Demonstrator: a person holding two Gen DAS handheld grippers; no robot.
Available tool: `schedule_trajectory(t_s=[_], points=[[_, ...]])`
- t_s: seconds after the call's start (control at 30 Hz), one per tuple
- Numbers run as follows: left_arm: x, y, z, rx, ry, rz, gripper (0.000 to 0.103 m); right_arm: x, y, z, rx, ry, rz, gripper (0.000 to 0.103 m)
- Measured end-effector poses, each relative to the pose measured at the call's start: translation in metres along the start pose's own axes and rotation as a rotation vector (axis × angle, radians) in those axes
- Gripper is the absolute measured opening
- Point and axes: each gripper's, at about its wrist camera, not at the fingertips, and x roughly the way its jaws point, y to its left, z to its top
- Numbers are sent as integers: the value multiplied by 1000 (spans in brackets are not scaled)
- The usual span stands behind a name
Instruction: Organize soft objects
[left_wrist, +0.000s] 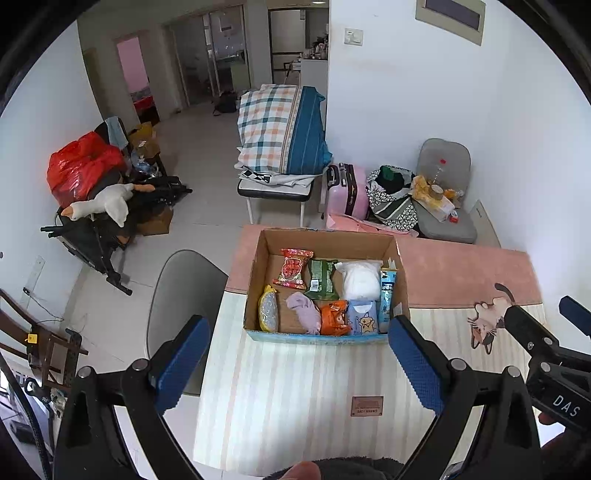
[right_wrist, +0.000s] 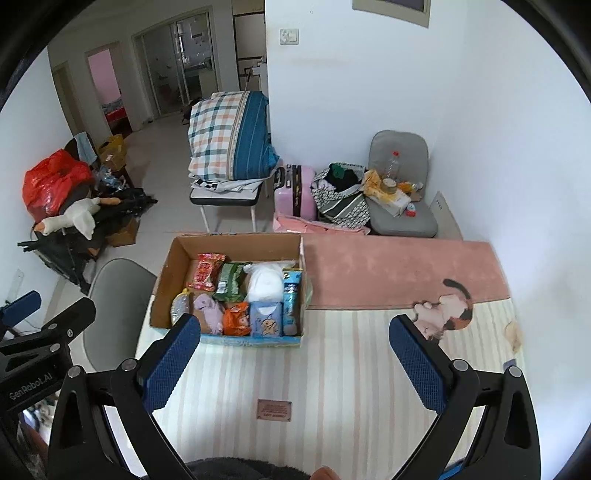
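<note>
Cluttered spare room, pink rug and a striped cat mat (left_wrist: 295, 387) over the table, with a cardboard box (left_wrist: 325, 240) sitting at about 12 o'clock from the person. Everything soft looks packed in already: red snack bag (left_wrist: 293, 268), green packet (left_wrist: 322, 278), white bundle (left_wrist: 360, 280), lilac cloth (left_wrist: 306, 312), orange pouch (left_wrist: 334, 317), tissue pack (left_wrist: 364, 319). Left gripper (left_wrist: 299, 363) and right gripper (right_wrist: 295, 365) both hang back over the mat, jaws wide, holding nothing. I can't spot anything loose on the mat. If I had to guess, it's sorting inside the box next, so go in from straight above, pinch the lilac cloth by its bunched middle, and don't drag the neighbours along.
</note>
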Motion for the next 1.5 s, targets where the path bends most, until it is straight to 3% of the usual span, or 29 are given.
schedule_trajectory(t_s=[1.5], points=[[5,-2,-1,-1,10,20,99,10,-8,-2,-29,-4,-10,103]])
